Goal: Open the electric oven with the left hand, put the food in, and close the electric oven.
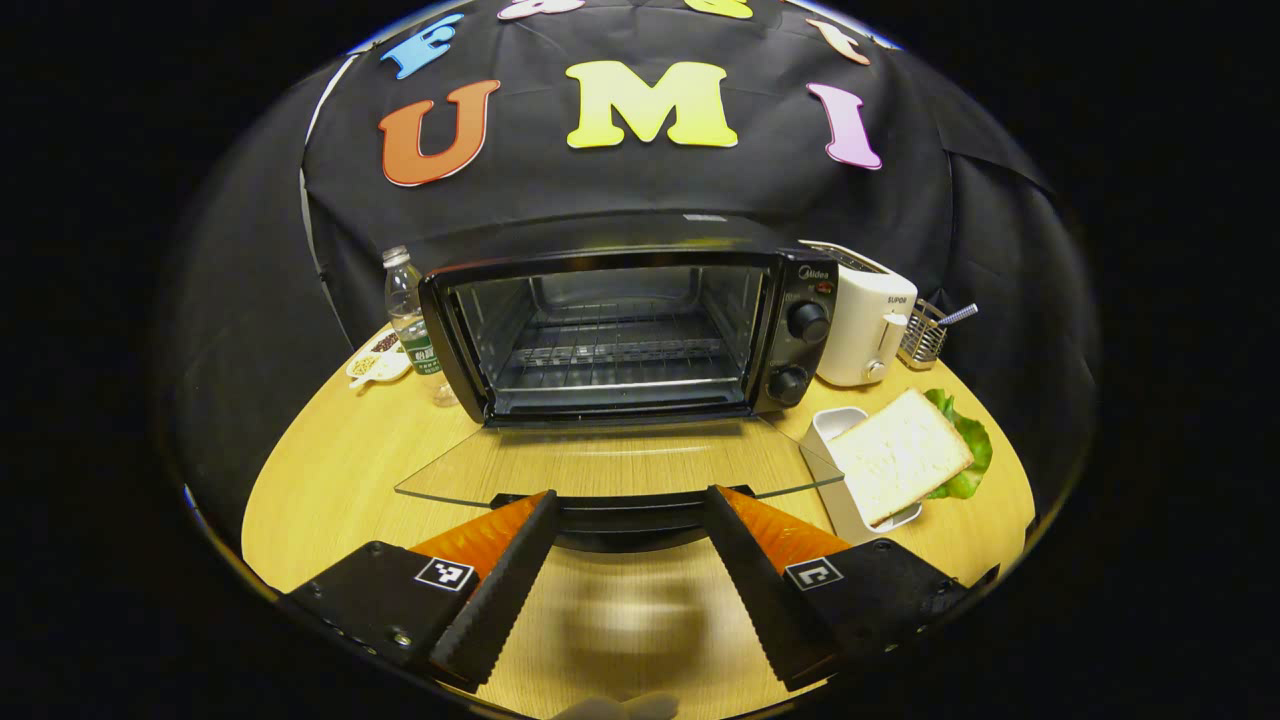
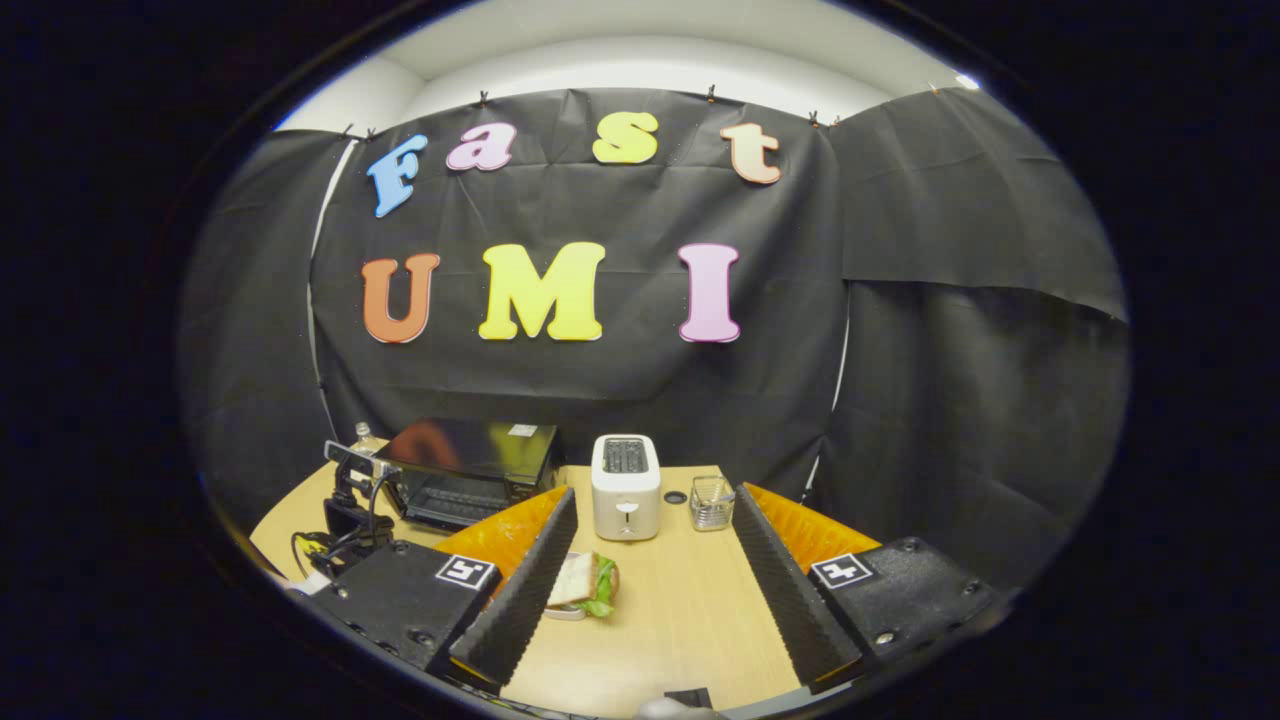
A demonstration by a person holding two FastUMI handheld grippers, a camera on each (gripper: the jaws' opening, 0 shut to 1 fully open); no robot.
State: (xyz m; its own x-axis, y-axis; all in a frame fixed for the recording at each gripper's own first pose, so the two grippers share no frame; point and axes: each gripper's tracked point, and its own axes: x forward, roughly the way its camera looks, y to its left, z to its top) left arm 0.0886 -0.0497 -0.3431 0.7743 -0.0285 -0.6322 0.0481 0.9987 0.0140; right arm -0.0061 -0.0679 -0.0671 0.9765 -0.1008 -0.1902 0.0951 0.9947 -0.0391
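In the left gripper view we see our left gripper [image 1: 628, 500] spread wide, its two fingers flanking the dark handle [image 1: 625, 512] at the front edge of the oven door [image 1: 620, 465]; whether either finger touches the handle we cannot tell, and nothing is clamped between them. The glass door lies folded down flat over the wooden table [image 1: 330, 470], and the electric oven [image 1: 625, 335] stands open at twelve o'clock, its wire rack [image 1: 615, 350] bare. At three o'clock from the door sits the food: a slice of bread [image 1: 900, 455] over lettuce on a white dish [image 1: 835, 425], just beside the door's right corner. A white toaster [image 1: 865, 320] stands close against the oven's right side, and a water bottle [image 1: 408, 305] at its left.

In the right gripper view our right gripper [image 2: 650, 560] also stands wide and holds nothing. The bread [image 2: 575, 578] lies just ahead, beside its left finger. Bare tabletop stretches between the fingers toward the toaster [image 2: 625, 485] at twelve o'clock, with a wire basket [image 2: 711, 502] at one o'clock.
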